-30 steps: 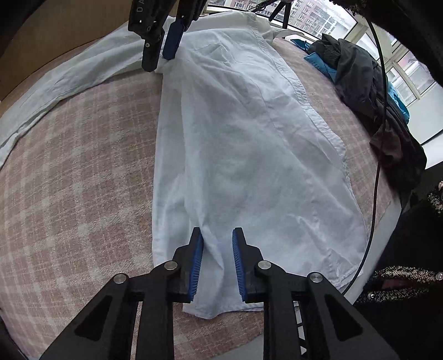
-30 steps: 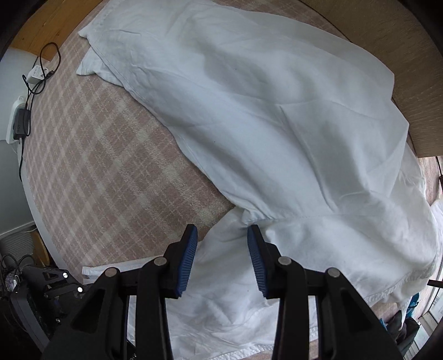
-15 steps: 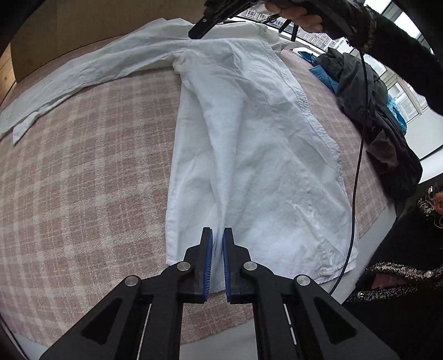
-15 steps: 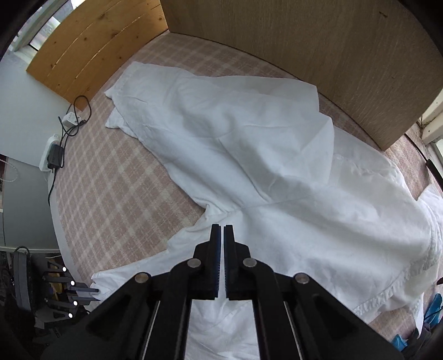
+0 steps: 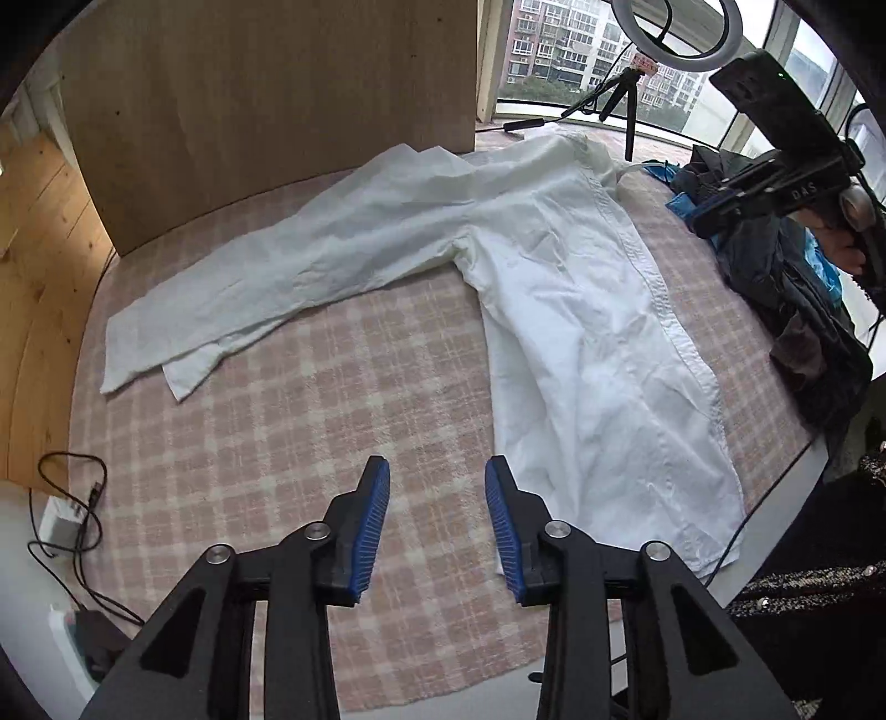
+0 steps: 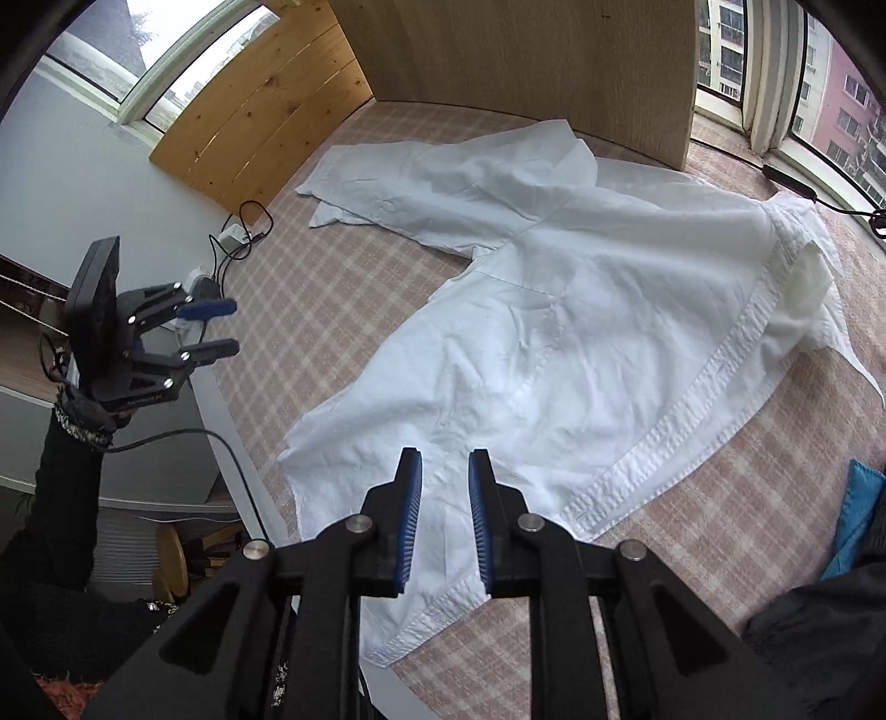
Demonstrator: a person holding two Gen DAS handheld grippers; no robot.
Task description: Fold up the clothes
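A white long-sleeved shirt (image 5: 581, 332) lies spread flat on the pink plaid cover (image 5: 332, 432), one sleeve (image 5: 277, 288) stretched to the left. My left gripper (image 5: 437, 482) is open above bare cover, just left of the shirt's hem, with nothing between its fingers. In the right wrist view the shirt (image 6: 554, 343) fills the middle. My right gripper (image 6: 446, 465) hovers open, at a narrower gap, over the lower body near the hem, holding nothing. The left gripper (image 6: 213, 328) shows there at the left, raised off the bed edge.
A heap of dark clothes with something blue (image 5: 786, 288) lies at the right edge of the bed. A wooden board (image 5: 277, 99) stands behind the shirt. A ring light on a tripod (image 5: 675, 33) stands by the window. Cables and a power strip (image 5: 66, 520) lie on the floor.
Both grippers were shut half a second ago and now stand open. Both have drawn back and up from the shirt, which now lies flat with its sleeve stretched out.
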